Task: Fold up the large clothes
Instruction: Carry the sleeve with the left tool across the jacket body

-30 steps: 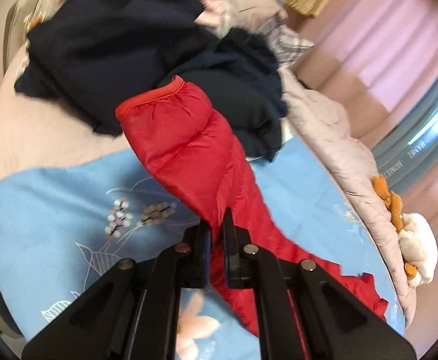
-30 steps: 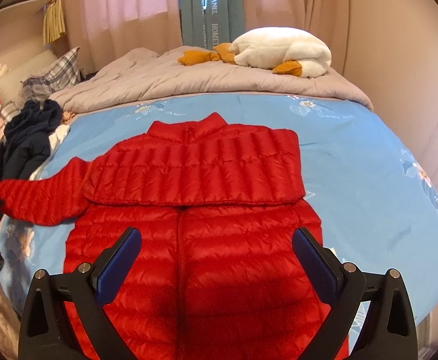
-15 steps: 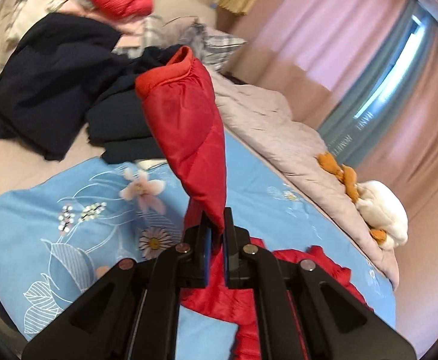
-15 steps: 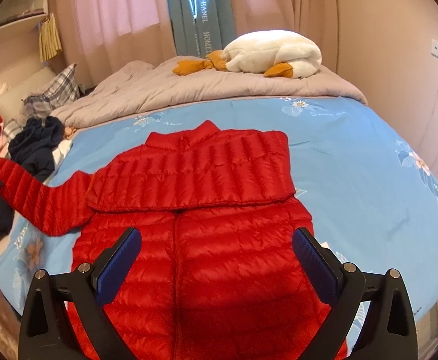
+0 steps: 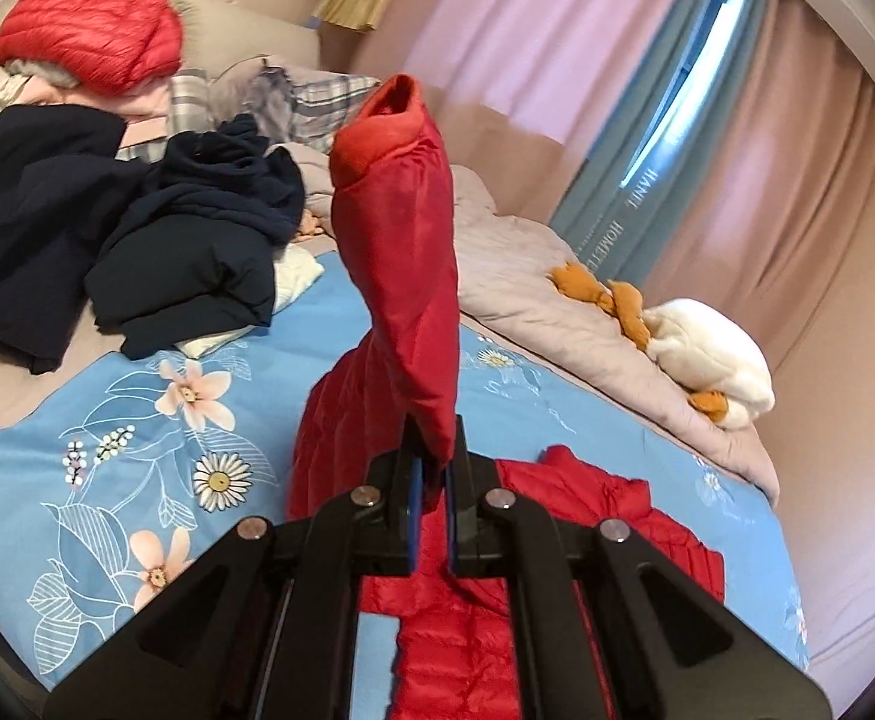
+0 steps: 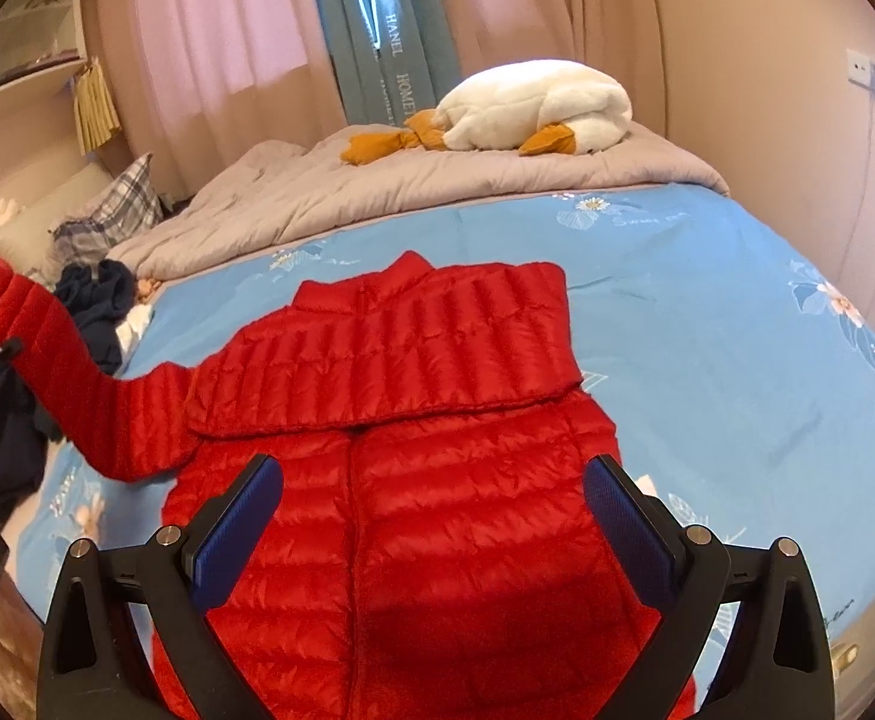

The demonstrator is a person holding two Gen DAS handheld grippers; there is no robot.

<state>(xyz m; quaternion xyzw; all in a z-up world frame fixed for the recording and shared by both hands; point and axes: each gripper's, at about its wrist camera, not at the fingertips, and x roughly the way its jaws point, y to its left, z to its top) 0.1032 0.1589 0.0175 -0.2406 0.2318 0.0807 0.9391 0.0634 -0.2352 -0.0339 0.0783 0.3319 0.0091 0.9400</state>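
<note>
"HANEL HOME…" in white lettering down the blue curtain (image 6: 392, 69)

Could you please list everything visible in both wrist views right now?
Red down jacket: one, red, flat on the bed, one sleeve already folded across the chest.
Sleeve: one, red, lifted off the bed.
Bedsheet: one, blue with flowers, under the jacket.
Quilt: one, grey, far side of the bed.
Plush goose: one, white and orange, on the quilt.
Dark clothes: a pile, navy, near the pillows.
Second red jacket: one, bundled, behind the pile.
Curtains: pink and teal, at the window.
Left gripper: shut on the sleeve.
Right gripper: open, above the jacket.
</note>
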